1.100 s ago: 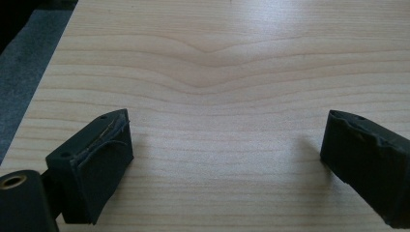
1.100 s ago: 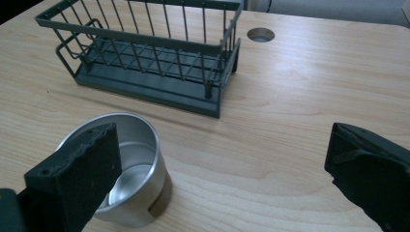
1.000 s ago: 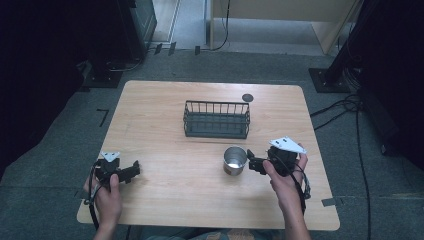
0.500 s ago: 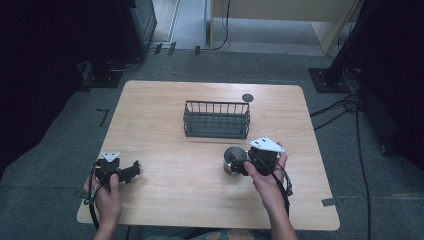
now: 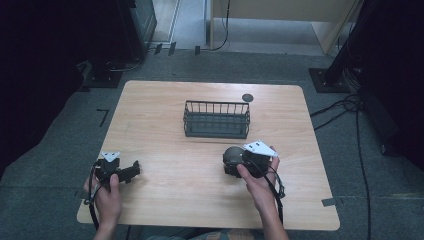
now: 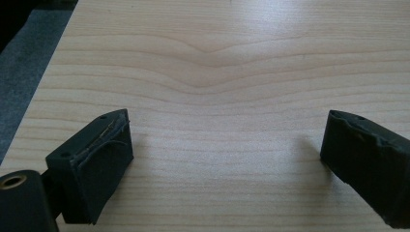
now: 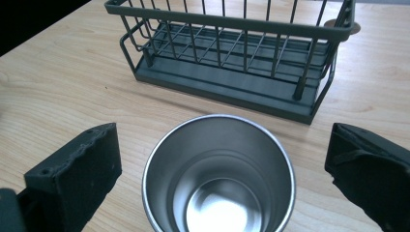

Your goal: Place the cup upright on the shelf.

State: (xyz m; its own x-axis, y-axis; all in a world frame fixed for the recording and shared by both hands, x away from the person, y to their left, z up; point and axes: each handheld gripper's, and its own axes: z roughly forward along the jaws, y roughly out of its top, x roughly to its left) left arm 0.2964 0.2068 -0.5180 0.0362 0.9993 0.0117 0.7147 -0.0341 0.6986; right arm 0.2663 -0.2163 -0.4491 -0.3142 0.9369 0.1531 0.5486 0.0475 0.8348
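Right tool [image 7: 222, 169] jaws spread wide, nothing clamped — the shiny round stainless steel cup [image 7: 218, 176] stands upright between them, mouth up, a gap on each side. In the high view the cup [image 5: 231, 156] sits at the right tool [image 5: 240, 162], near-right of the table centre, just near of the dark green wire basket [image 5: 217, 119]. Cup's axis is vertical, so the jaws would close across its round wall. Left tool [image 6: 227, 159] also spread, over bare light wooden table [image 6: 217, 72], well left of the cup [image 5: 117, 170] — right hand is clearly nearer.
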